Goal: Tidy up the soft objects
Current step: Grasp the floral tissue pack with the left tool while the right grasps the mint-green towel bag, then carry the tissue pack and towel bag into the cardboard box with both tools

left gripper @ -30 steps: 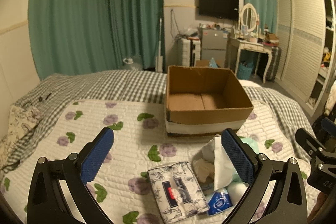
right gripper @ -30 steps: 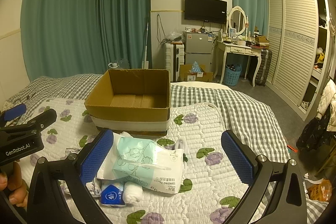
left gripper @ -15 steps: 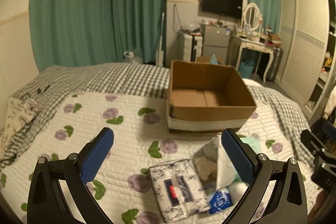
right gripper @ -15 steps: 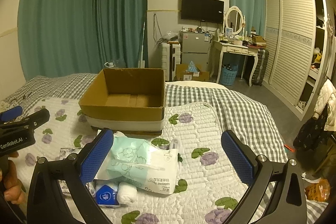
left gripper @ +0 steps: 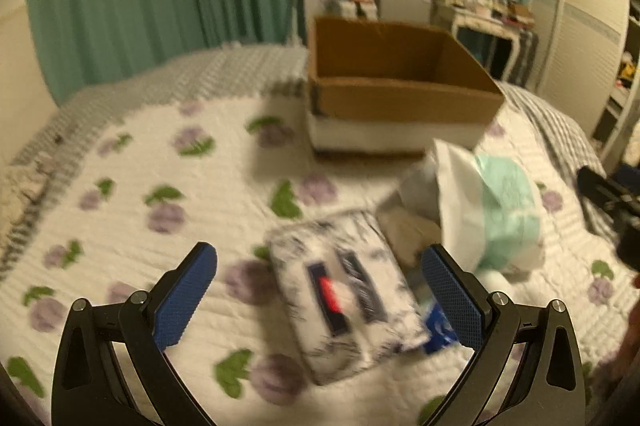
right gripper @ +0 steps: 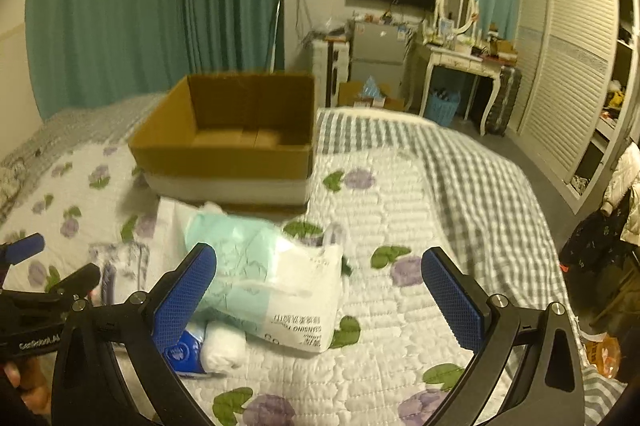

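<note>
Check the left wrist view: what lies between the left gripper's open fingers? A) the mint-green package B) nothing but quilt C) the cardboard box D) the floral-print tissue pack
D: the floral-print tissue pack lies flat on the quilt between the left gripper fingers, which stand wide apart; the cardboard box sits farther back.

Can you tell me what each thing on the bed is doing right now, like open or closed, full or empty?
cardboard box: open on top, upright, floor bare where visible.
floral tissue pack: lying flat on the quilt, in front of the left gripper.
green and white pack: lying on its side, unheld.
small blue pack: lying flat beside a white roll.
left gripper: fingers open, empty.
right gripper: fingers open, empty.
</note>
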The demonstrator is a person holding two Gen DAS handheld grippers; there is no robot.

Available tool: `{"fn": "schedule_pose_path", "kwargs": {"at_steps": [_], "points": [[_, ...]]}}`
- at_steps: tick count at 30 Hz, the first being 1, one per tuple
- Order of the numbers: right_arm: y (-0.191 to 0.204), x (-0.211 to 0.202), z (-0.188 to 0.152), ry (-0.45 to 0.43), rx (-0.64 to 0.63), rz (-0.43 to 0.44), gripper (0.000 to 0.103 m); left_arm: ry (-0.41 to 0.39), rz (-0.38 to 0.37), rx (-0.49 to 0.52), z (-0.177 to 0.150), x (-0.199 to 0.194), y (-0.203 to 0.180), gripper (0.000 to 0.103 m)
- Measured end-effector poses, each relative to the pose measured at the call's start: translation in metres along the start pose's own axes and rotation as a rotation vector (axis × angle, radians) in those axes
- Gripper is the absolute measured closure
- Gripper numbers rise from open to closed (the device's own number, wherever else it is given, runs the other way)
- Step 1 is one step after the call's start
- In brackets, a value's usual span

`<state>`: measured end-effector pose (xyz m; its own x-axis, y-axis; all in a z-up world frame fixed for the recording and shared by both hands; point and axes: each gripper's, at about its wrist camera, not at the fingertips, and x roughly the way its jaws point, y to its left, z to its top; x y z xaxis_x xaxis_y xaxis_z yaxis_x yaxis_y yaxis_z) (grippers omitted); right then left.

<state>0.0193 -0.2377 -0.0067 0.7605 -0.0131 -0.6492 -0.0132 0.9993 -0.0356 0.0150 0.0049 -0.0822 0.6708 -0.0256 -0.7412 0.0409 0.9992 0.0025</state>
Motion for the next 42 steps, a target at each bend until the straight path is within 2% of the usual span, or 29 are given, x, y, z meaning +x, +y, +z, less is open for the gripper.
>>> {"fn": "schedule_pose_path", "kwargs": {"at_steps": [2,4,8,11,14,16,20,21,22,24,26,28,30,37,40,42], "points": [[0.002,0.016,-0.005,0.044,-0.006,0.002,0.0,0.048,-0.054,-0.053,-0.004,0.009,0.002,0.0],[0.004,0.029,-0.009,0.091,-0.009,0.01,0.0,0.082,-0.07,-0.08,-0.011,0.015,0.0,0.0],[0.005,0.056,-0.016,0.173,-0.002,0.045,0.0,0.169,0.005,-0.028,-0.024,0.041,-0.014,0.0],[0.002,0.078,-0.019,0.251,0.037,0.095,0.0,0.243,-0.024,-0.067,-0.03,0.059,-0.01,0.0],[0.001,0.095,-0.024,0.308,0.049,0.1,0.0,0.259,-0.038,-0.122,-0.032,0.065,-0.002,0.0],[0.003,0.105,-0.027,0.331,0.05,0.114,0.0,0.256,-0.024,-0.124,-0.032,0.066,-0.001,0.0],[0.007,0.107,-0.026,0.311,0.041,0.122,0.002,0.225,-0.006,-0.066,-0.034,0.062,-0.013,0.013],[0.007,0.106,-0.026,0.305,0.038,0.127,0.008,0.216,-0.004,-0.055,-0.035,0.06,-0.015,0.015],[0.008,0.104,-0.027,0.303,0.037,0.143,0.02,0.208,-0.006,-0.049,-0.035,0.059,-0.016,0.018],[0.009,0.102,-0.027,0.307,0.033,0.143,0.025,0.196,-0.013,-0.049,-0.036,0.055,-0.016,0.024],[0.011,0.099,-0.027,0.309,0.022,0.145,0.034,0.184,-0.017,-0.046,-0.036,0.052,-0.016,0.03],[0.013,0.095,-0.027,0.308,0.018,0.144,0.05,0.17,-0.015,-0.043,-0.037,0.047,-0.016,0.032],[0.012,0.087,-0.026,0.301,0.021,0.138,0.06,0.158,-0.005,-0.039,-0.034,0.047,-0.014,0.034],[0.001,0.066,-0.02,0.246,0.069,0.137,0.074,0.075,0.04,-0.023,-0.024,0.026,-0.015,0.035],[0.002,0.048,-0.018,0.206,0.067,0.141,0.076,0.022,0.034,-0.031,-0.016,0.01,-0.013,0.035],[0.002,0.038,-0.017,0.188,0.072,0.134,0.076,-0.003,0.002,-0.04,-0.014,-0.002,-0.009,0.035]]}}
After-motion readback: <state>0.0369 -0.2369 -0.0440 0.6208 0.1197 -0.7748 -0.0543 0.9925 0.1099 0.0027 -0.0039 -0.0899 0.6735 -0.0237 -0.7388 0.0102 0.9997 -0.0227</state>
